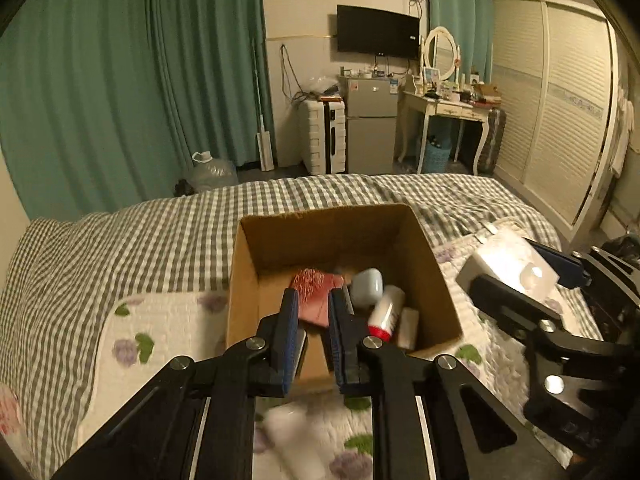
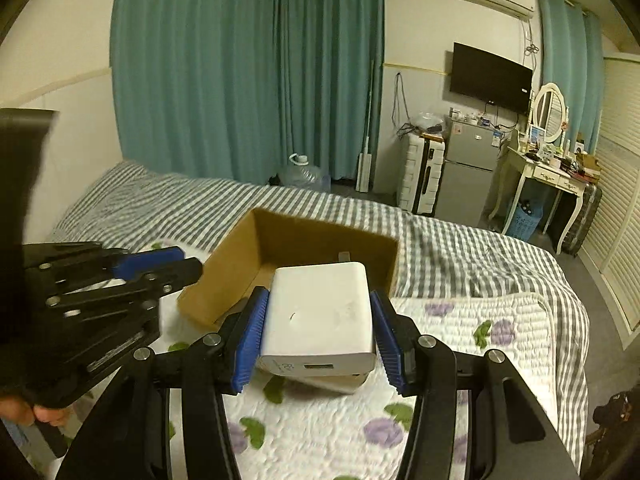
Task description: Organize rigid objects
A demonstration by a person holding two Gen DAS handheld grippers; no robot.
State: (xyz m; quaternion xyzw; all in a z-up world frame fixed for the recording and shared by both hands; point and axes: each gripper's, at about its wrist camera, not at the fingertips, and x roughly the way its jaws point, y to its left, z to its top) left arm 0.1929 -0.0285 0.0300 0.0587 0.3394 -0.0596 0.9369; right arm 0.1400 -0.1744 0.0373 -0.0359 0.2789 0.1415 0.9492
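Note:
An open cardboard box [image 1: 248, 280] sits on the bed; it also shows in the right wrist view [image 2: 236, 256]. Inside lie a red item [image 1: 318, 300], a pale blue case [image 1: 366, 286], a white tube with a red cap [image 1: 384, 312] and a small white block [image 1: 409, 328]. My left gripper [image 1: 314, 300] hovers over the box's near edge, jaws a little apart and empty. My right gripper [image 2: 316, 300] is shut on a white charger block [image 2: 320, 312], held right of the box; it also shows in the left wrist view [image 1: 508, 264].
The box rests on a white floral quilt [image 2: 460, 360] over a grey checked bedspread [image 1: 120, 240]. A blurred white object [image 1: 292, 440] lies on the quilt below my left gripper. A fridge [image 1: 370, 128], dressing table [image 1: 444, 110] and wardrobe [image 1: 560, 120] stand beyond the bed.

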